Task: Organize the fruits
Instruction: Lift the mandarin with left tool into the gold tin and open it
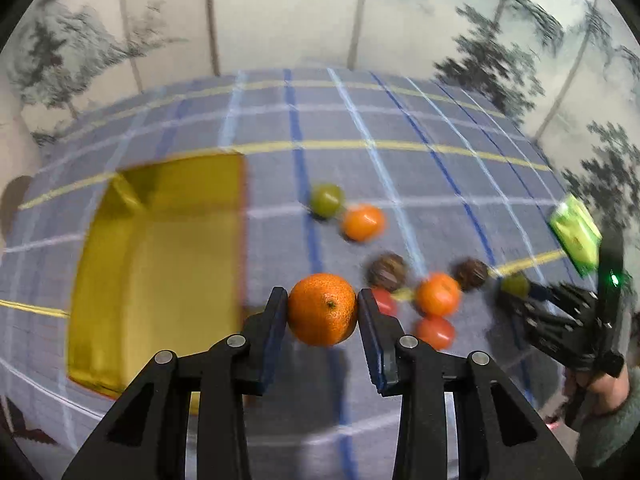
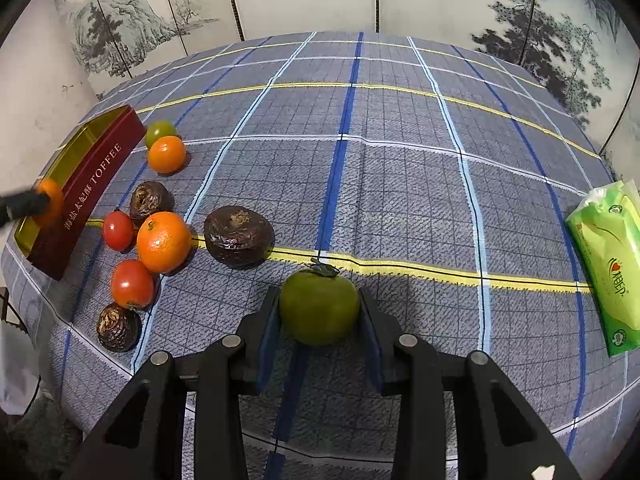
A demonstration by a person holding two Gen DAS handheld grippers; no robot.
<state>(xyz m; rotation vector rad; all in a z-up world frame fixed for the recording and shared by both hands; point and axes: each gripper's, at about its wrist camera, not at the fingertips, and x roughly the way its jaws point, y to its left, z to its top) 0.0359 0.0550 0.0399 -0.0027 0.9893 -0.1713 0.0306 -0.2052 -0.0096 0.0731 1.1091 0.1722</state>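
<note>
My left gripper [image 1: 322, 308] is shut on an orange tangerine [image 1: 322, 309] and holds it above the cloth, just right of the gold-lined toffee tin [image 1: 160, 272]. In the right wrist view the tin [image 2: 92, 188] has red walls, and the left gripper with its tangerine [image 2: 50, 200] is over it. My right gripper [image 2: 320, 312] is shut on a green tomato [image 2: 319, 306] near the table's front. It also shows in the left wrist view [image 1: 516, 286].
Loose on the plaid cloth: two tangerines [image 2: 163, 242] [image 2: 166, 154], two red tomatoes [image 2: 133, 284] [image 2: 118, 231], a green tomato [image 2: 159, 132], three dark wrinkled fruits [image 2: 239, 237] [image 2: 149, 201] [image 2: 118, 328]. A green tissue pack [image 2: 608, 264] lies at the right edge.
</note>
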